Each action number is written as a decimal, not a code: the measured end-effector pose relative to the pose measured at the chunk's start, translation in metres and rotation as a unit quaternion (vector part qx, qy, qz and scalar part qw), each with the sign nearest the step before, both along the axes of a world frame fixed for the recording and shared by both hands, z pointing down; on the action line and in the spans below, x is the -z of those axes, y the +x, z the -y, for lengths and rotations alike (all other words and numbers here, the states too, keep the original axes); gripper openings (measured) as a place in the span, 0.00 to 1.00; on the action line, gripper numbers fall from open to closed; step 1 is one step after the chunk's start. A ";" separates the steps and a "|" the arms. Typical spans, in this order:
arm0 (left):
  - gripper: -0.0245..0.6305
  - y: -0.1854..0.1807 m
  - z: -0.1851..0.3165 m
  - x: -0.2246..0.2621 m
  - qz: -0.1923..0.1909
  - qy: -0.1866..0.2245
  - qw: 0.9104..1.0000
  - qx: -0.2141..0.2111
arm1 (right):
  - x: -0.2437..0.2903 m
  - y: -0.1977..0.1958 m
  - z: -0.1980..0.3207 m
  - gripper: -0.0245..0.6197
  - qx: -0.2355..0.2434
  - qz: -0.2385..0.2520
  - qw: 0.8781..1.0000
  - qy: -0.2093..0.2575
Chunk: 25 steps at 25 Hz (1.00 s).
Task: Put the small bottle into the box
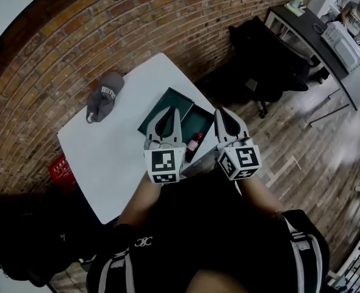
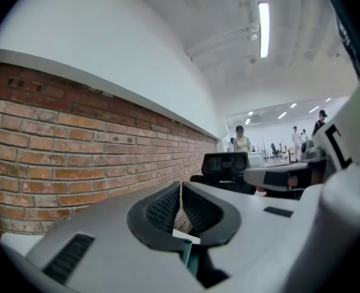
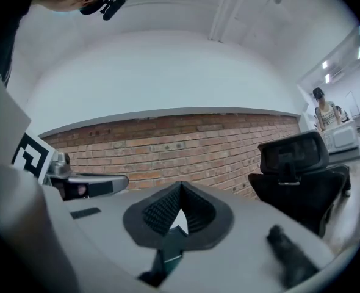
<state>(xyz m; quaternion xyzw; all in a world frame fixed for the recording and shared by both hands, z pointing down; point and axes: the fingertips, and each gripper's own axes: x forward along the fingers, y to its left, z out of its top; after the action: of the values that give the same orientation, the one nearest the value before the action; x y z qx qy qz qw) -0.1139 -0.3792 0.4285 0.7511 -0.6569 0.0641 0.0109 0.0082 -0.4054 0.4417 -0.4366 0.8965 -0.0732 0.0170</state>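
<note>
The left tool [image 2: 180,191] and right tool [image 3: 179,191], each with jaws together on nothing, were held side by side above the white surface [image 1: 125,157], pointing level toward the brick wall. Between and below them lay the bottle [image 1: 194,143], seemingly inside the dark half of the open green box [image 1: 172,99], though the tools hid the box's near edge. The bottle lay on its side, its long axis slanting from far right to near left in the head view; which end carried the cap was too small to tell. It looked light, stiff and smooth, likely to roll or slip, so a hold across the middle of its body, jaws square to the long axis, seemed safest. A grey cap [image 1: 104,95] sat well apart at the surface's far left.
</note>
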 end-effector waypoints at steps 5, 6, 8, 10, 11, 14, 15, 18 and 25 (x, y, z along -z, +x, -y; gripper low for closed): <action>0.07 -0.008 -0.010 0.000 -0.006 -0.001 1.000 0.013 | 0.004 -0.005 -0.006 0.08 0.005 -0.003 1.000 0.008; 0.07 -0.010 -0.012 -0.003 -0.005 -0.006 1.000 0.018 | 0.003 -0.006 -0.006 0.08 0.006 -0.003 1.000 0.009; 0.07 -0.015 -0.015 -0.009 -0.002 -0.017 0.999 0.028 | 0.002 -0.008 -0.007 0.08 0.008 -0.003 1.000 0.008; 0.07 -0.021 -0.017 -0.014 0.004 -0.030 0.999 0.035 | 0.000 -0.012 -0.007 0.08 0.010 -0.004 1.000 0.006; 0.07 -0.024 -0.018 -0.017 0.006 -0.035 0.999 0.037 | -0.002 -0.015 -0.007 0.08 0.011 -0.005 1.000 0.004; 0.07 -0.030 -0.022 -0.018 0.008 -0.039 0.998 0.045 | -0.006 -0.022 -0.007 0.08 0.018 -0.010 1.000 -0.002; 0.07 -0.031 -0.023 -0.017 0.006 -0.036 0.998 0.048 | -0.007 -0.024 -0.007 0.08 0.021 -0.012 1.000 -0.003; 0.07 -0.034 -0.024 -0.015 0.003 -0.029 0.998 0.051 | -0.008 -0.029 -0.006 0.08 0.026 -0.013 1.000 -0.004; 0.07 -0.033 -0.018 -0.019 0.008 -0.035 0.998 0.046 | -0.010 -0.034 0.002 0.08 0.028 -0.017 0.999 -0.006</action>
<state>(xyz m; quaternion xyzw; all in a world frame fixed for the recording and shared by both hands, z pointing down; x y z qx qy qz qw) -0.1465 -0.3608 0.4480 0.7187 -0.6884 0.0919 0.0348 -0.0259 -0.4072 0.4522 -0.4123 0.9082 -0.0714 -0.0028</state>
